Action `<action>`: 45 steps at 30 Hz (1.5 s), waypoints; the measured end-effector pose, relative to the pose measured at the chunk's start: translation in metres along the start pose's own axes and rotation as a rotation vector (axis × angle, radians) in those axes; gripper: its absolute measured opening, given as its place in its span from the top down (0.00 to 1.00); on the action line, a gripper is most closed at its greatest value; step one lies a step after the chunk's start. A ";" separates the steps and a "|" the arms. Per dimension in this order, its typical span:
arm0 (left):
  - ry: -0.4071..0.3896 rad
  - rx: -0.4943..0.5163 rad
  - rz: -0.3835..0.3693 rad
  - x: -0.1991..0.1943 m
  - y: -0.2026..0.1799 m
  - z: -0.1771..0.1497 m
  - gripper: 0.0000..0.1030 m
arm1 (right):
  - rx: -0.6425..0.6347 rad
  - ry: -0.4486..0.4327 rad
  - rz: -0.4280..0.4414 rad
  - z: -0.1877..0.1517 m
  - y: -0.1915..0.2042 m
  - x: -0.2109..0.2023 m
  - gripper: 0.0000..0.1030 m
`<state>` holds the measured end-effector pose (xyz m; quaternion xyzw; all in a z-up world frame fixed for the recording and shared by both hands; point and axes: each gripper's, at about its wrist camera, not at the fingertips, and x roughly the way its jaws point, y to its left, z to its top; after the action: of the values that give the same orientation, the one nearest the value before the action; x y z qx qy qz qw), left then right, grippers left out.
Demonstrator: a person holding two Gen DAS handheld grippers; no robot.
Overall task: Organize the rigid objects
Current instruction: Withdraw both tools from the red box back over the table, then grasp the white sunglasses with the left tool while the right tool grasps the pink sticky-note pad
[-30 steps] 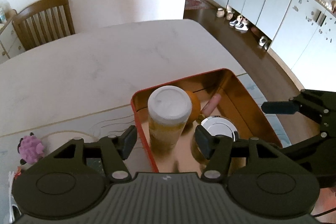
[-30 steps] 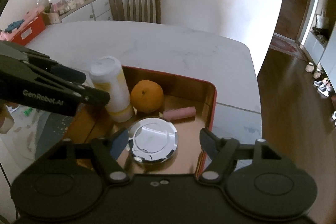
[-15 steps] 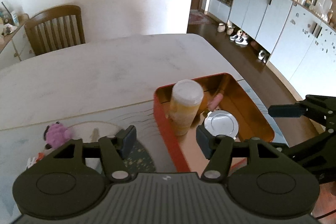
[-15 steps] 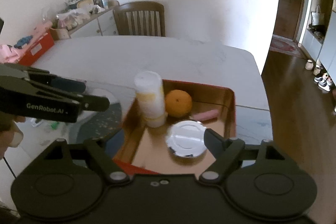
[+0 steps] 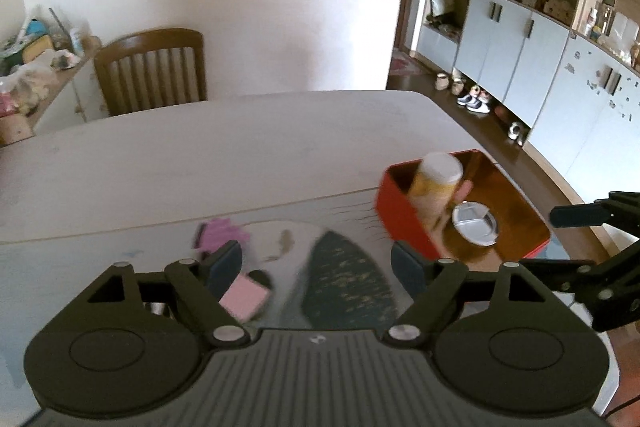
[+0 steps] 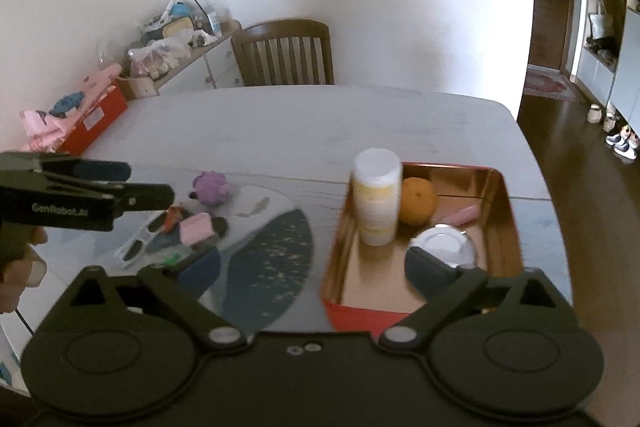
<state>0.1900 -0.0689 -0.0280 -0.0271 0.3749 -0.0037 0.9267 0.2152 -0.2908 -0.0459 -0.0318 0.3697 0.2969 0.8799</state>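
Both tongs, left (image 5: pixel 316 267) and right (image 6: pixel 312 269), farther back from red tray (image 6: pixel 514 227), empty, jaws opening.

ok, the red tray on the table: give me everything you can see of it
The red tray is a shallow rounded-corner rectangle, red outside with a shiny gold-brown, metal-looking inside. It sits flat on the table, near its right edge. Inside stand an upright white-capped bottle, an orange, a pink stick and a round silver lid. Neither gripper touches it, as far as the views show.
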 end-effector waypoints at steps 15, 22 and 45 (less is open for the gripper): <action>-0.004 -0.002 0.036 -0.019 0.095 -0.055 0.20 | 0.008 0.016 0.006 -0.010 0.073 0.027 0.00; 0.021 -0.020 0.054 -0.008 0.130 -0.081 0.20 | -0.016 0.042 0.004 -0.009 0.101 0.053 0.01; 0.087 0.006 0.078 0.060 0.157 -0.129 0.20 | -0.158 0.193 -0.010 0.008 0.144 0.168 0.27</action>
<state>0.1413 0.0803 -0.1710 -0.0096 0.4154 0.0299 0.9091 0.2343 -0.0867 -0.1288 -0.1313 0.4278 0.3165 0.8364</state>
